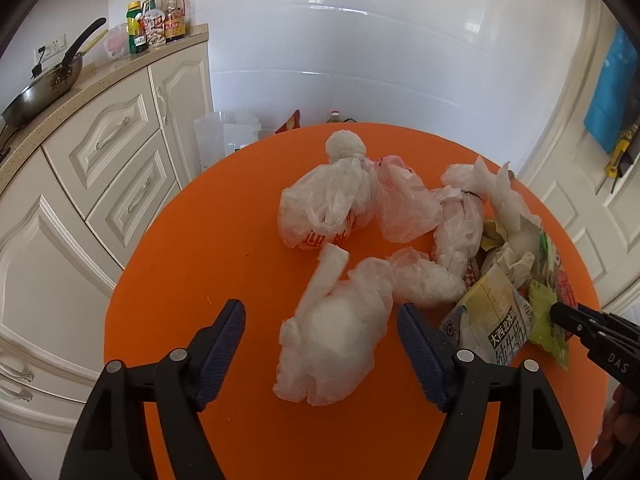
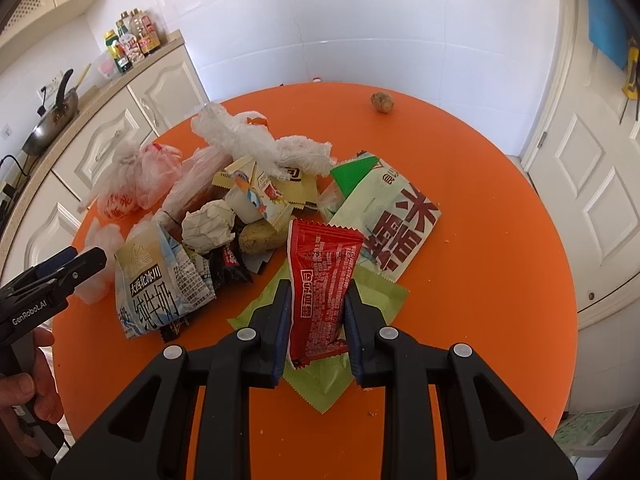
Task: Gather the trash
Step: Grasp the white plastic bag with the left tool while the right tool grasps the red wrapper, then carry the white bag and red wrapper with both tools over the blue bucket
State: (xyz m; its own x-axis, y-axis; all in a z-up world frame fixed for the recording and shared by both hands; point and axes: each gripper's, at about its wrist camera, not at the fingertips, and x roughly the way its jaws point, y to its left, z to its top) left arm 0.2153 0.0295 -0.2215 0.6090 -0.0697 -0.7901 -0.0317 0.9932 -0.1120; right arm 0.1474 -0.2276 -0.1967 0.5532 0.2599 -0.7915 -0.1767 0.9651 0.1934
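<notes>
We see the right tongs [image 2: 316, 300] clamped on a red sachet [image 2: 322, 292], which stands between the pads with its long axis running up and away from the camera, top edge leaning slightly left. It sits above a green wrapper [image 2: 372, 300] lying flat on the orange worktop [image 2: 500, 280], at the near edge of the trash heap.

The left tongs [image 1: 320, 320] stand apart, one finger on each side of a crumpled white tissue wad [image 1: 336, 336] that lies on the worktop; its long axis runs from near left to far right, and we see no pad pressing on it.

Only the right wrist view shows the sachet, a big rice bag [image 2: 392, 224] with red characters and one small brown lump [image 2: 383, 102] alone near the far rim. Only the left view shows a round white ball [image 1: 345, 145] beyond two thin plastic bags [image 1: 332, 204].

Both views show one milk carton [image 2: 154, 280], flattened. We count four bottles [image 1: 154, 20] on the kitchen counter and one wok [image 1: 44, 88].
</notes>
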